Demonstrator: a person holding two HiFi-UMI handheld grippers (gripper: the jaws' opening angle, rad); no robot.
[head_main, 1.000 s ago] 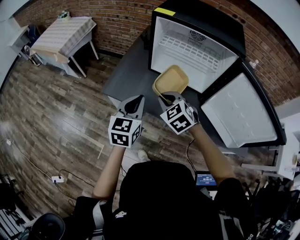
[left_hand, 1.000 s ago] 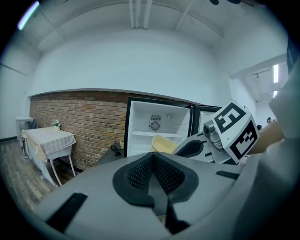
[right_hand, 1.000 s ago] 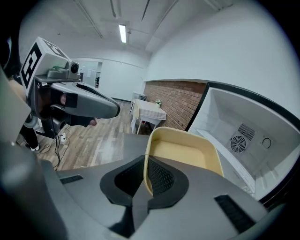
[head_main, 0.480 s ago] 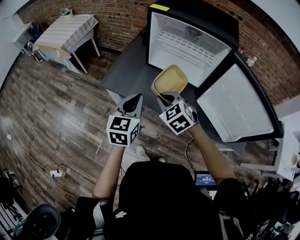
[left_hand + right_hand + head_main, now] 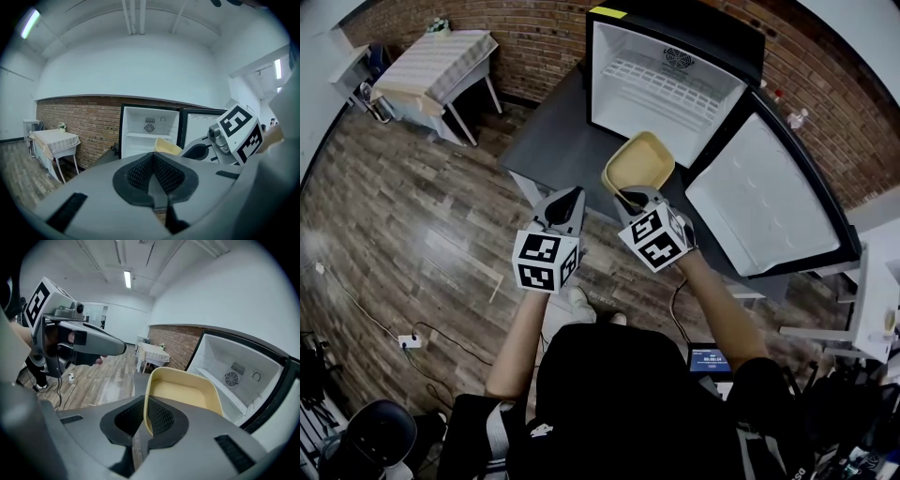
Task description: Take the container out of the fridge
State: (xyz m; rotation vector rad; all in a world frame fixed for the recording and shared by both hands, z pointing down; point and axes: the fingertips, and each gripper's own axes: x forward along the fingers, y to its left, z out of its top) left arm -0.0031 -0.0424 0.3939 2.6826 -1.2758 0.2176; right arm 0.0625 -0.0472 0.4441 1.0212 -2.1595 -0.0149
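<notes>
A shallow yellow container (image 5: 640, 163) hangs in the air in front of the open fridge (image 5: 670, 89), clear of its white inside. My right gripper (image 5: 630, 195) is shut on the container's near rim (image 5: 146, 420); the tray (image 5: 185, 392) stretches away from the jaws toward the fridge (image 5: 239, 369). My left gripper (image 5: 570, 196) floats just left of the right one, shut with nothing between its pads. In the left gripper view the container (image 5: 167, 146) peeks up beside the right gripper's marker cube (image 5: 241, 133), with the fridge (image 5: 150, 129) behind.
The fridge door (image 5: 766, 202) stands swung wide to the right. A dark table (image 5: 558, 136) lies below and in front of the fridge. A small cloth-covered table (image 5: 431, 67) stands by the brick wall at the far left. Wood floor spreads to the left, with cables on it.
Both grippers and the container have drawn back from the fridge, which now sits a little farther away and higher in the head view. The grip on the rim is unchanged.
</notes>
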